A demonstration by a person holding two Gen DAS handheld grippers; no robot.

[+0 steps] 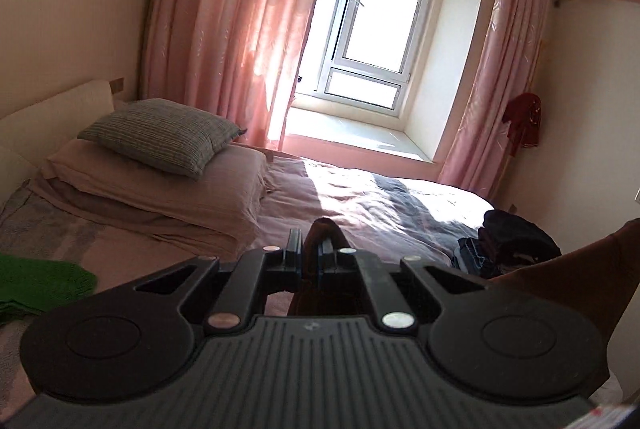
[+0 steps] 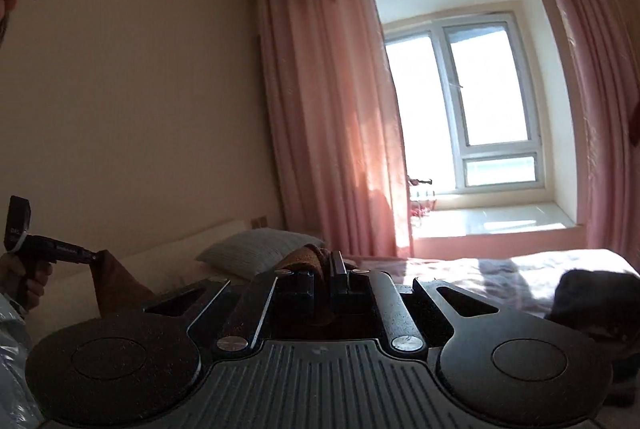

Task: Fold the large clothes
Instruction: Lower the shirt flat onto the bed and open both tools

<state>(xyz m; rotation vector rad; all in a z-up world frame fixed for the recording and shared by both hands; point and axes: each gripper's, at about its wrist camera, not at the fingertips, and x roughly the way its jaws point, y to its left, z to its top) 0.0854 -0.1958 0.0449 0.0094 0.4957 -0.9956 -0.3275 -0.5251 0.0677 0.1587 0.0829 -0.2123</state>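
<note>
Both grippers up off the bed (image 1: 328,205) right now, each pinching a bit of the same brown garment (image 1: 592,269). Left gripper (image 1: 310,249) clamped narrow on a bunched fold of it, fabric poking up between the fingers and hanging down below. Same deal on the right gripper (image 2: 324,269): narrow, with a knitted-looking brown edge squeezed between the fingers. Seen from the right wrist, the left one sits off to the side in a hand (image 2: 24,277), with cloth draping down from its tip, so the garment probably hangs spread between the two, held at two separate spots, likely to let gravity pull it flat before laying it down. Makes sense for something big, easier to straighten in the air than on a rumpled cover. Can't really tell which parts of the garment are grabbed, shoulders or hem, too little of it in frame. Plenty of landing room on the sunlit part of the bed, between the stacked pillows (image 1: 160,149) and a dark clothes pile (image 1: 508,241) near the far corner. Green cloth (image 1: 36,285) off to the left, well apart, looks already dealt with maybe.
</note>
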